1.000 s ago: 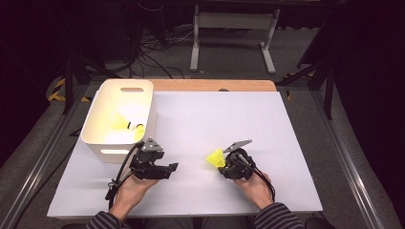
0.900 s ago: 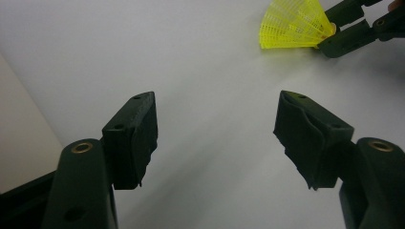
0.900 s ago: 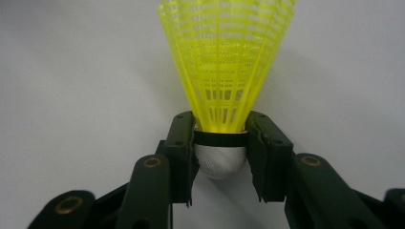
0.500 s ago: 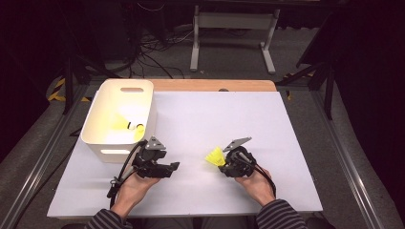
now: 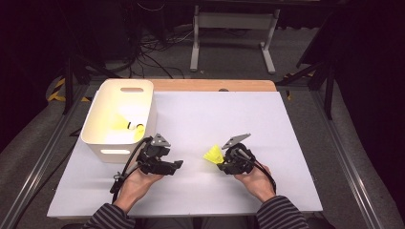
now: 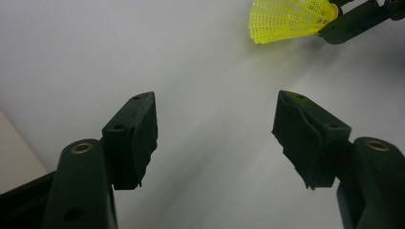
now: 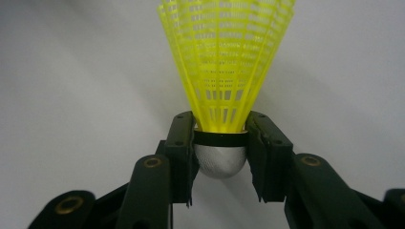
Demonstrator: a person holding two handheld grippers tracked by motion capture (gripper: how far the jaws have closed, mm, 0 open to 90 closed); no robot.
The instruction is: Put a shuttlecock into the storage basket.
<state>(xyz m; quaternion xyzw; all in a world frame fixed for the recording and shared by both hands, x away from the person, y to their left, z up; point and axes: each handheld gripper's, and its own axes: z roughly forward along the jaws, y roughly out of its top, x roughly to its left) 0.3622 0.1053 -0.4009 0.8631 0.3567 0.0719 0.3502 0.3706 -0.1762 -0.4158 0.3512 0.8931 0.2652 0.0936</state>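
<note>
Shuttlecock sits clamped by its cork between the right gripper jaws; left gripper jaws gape empty.

Yellow plastic shuttlecock with mesh skirt, black band and silvery rounded cap. Clamped at the cap between the right gripper jaws, skirt flaring toward ten o'clock, low over the white table's front centre.

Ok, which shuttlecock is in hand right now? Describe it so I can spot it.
On the white table, look right of the white bin, near the front edge. The right gripper is shut on a yellow shuttlecock at its grey cap. Unlike the yellow ones lying inside the bin, it is out over the tabletop.
</note>
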